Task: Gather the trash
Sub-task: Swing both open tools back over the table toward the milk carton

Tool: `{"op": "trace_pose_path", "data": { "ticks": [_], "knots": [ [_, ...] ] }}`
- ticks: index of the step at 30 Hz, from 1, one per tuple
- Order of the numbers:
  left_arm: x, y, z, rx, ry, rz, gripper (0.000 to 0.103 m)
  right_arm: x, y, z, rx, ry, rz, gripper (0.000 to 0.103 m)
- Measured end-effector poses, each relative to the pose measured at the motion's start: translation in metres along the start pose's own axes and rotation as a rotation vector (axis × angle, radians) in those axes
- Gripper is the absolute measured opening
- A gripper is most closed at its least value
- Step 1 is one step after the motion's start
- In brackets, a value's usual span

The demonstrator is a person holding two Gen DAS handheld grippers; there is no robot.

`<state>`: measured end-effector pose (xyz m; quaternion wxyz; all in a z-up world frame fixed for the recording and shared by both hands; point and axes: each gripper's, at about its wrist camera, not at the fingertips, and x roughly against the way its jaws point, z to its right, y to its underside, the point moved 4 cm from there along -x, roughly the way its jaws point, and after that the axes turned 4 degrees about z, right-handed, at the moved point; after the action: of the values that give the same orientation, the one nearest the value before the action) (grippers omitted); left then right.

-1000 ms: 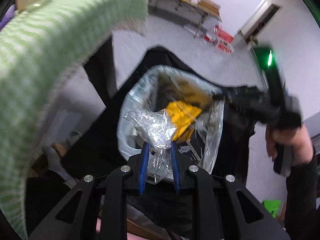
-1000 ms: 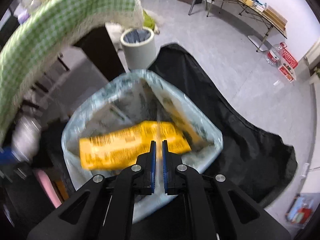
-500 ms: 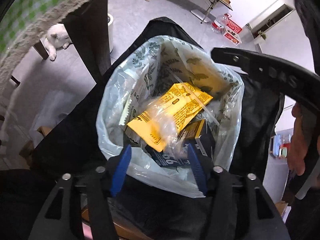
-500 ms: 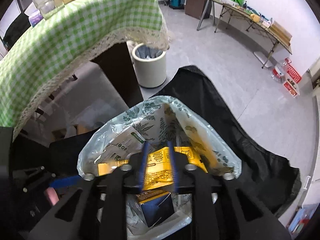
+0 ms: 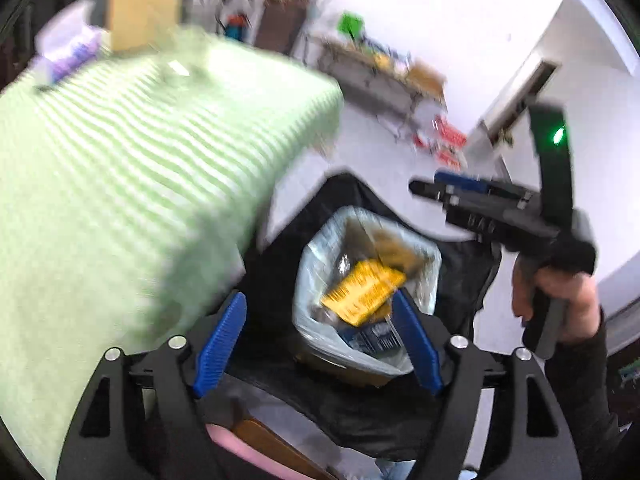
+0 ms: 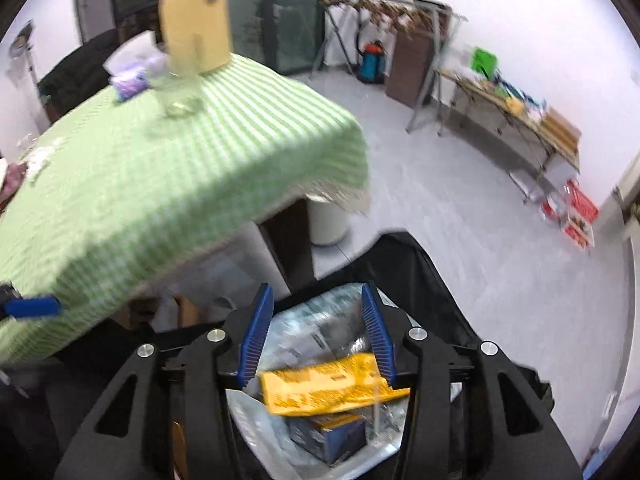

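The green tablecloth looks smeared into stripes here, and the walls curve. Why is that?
Left wrist view: motion blur streaks the tablecloth; the gripper's own fingers stay sharp. Right wrist view: milder blur, checks partly visible. Both views: the fisheye lens bends the room's edges.

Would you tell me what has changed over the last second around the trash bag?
The left gripper let go of the crumpled clear plastic it held over the trash bag; its jaws have just been opening and are empty. The right gripper, shut a second ago, has also been opening, nothing between its pads. Both pulled up and away, so the green checked tablecloth shows. The yellow packet stays in the bag.
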<state>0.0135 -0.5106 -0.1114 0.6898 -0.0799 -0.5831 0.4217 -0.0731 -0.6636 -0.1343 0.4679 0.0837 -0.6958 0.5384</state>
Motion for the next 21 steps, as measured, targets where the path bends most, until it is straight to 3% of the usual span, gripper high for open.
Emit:
{"op": "trace_pose_path", "data": {
  "ticks": [8,14,21],
  "knots": [
    [0.124,-0.001,-0.094,0.079,-0.216,0.219,0.082,0.046,-0.044,-0.092,0.156,-0.094,0.150,0.055],
    [0.208,0.018,-0.175,0.210,-0.356,0.331,0.083,0.063,-0.062,-0.156,0.249,-0.156,0.201,0.058],
    [0.285,0.038,-0.229,0.278,-0.526,0.464,0.089,0.067,-0.078,-0.230,0.348,-0.245,0.254,0.063]
  ]
}}
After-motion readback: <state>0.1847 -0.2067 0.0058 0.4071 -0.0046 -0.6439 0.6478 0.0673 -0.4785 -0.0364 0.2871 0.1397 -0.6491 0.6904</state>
